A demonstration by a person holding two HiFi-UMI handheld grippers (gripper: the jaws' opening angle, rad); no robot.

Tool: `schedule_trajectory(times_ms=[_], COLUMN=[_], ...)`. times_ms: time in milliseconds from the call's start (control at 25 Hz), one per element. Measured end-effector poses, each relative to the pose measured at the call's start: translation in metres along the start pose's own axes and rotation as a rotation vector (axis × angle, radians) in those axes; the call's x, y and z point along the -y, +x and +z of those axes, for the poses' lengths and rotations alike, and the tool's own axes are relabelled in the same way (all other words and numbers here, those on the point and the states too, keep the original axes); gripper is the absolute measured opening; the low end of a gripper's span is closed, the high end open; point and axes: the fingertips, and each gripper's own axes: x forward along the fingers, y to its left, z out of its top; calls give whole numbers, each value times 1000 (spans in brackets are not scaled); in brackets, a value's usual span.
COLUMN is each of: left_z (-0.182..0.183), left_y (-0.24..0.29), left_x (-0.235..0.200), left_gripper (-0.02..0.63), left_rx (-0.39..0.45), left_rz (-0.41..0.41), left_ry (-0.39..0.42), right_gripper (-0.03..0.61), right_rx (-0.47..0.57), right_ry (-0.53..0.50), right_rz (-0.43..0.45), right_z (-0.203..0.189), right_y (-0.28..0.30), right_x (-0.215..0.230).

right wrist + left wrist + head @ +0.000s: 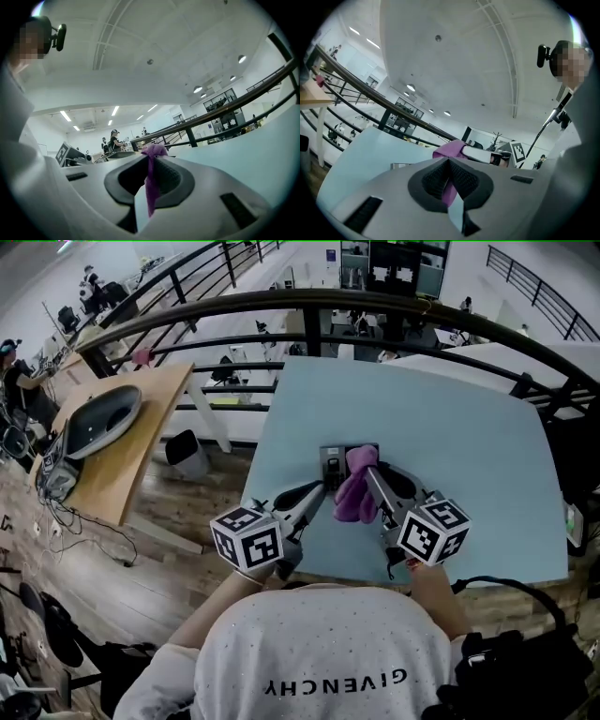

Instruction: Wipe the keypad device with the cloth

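On the pale blue table (469,456) lies the small grey keypad device (332,465). A purple cloth (354,491) hangs bunched just right of it, partly over its right side. My right gripper (367,468) is shut on the cloth's upper end; in the right gripper view the cloth (153,151) bulges from the closed jaws of that gripper (152,158). My left gripper (322,489) meets the cloth's left edge beside the device. Its jaws (449,161) are closed with a purple strip (450,190) between the pads.
A black railing (328,301) curves behind the table. At the left a wooden desk (141,442) carries a grey oval object (103,418). A black bag (511,671) sits at the lower right. The person's torso hides the table's near edge.
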Motion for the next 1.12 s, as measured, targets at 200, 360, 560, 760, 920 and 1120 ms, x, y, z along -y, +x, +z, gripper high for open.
schedule_trajectory(times_ms=[200, 360, 560, 760, 920, 1120], left_z=[-11, -26, -40, -18, -18, -33], left_y=[12, 33, 52, 66, 71, 71], left_x=[-39, -56, -75, -90, -108, -131], left_gripper=[0, 0, 0, 0, 0, 0], left_rx=[38, -37, -117, -18, -21, -89], left_rz=[110, 162, 177, 214, 276, 329], left_ry=[-35, -24, 13, 30, 16, 1], right_gripper=[35, 35, 35, 35, 35, 37], right_rx=[-36, -50, -62, -56, -89, -208], right_ry=[-11, 2, 36, 90, 97, 20], right_rz=[40, 57, 62, 103, 132, 35], right_z=[-17, -25, -37, -38, -50, -90], right_y=[27, 43, 60, 76, 101, 140], right_x=[19, 32, 50, 63, 63, 77])
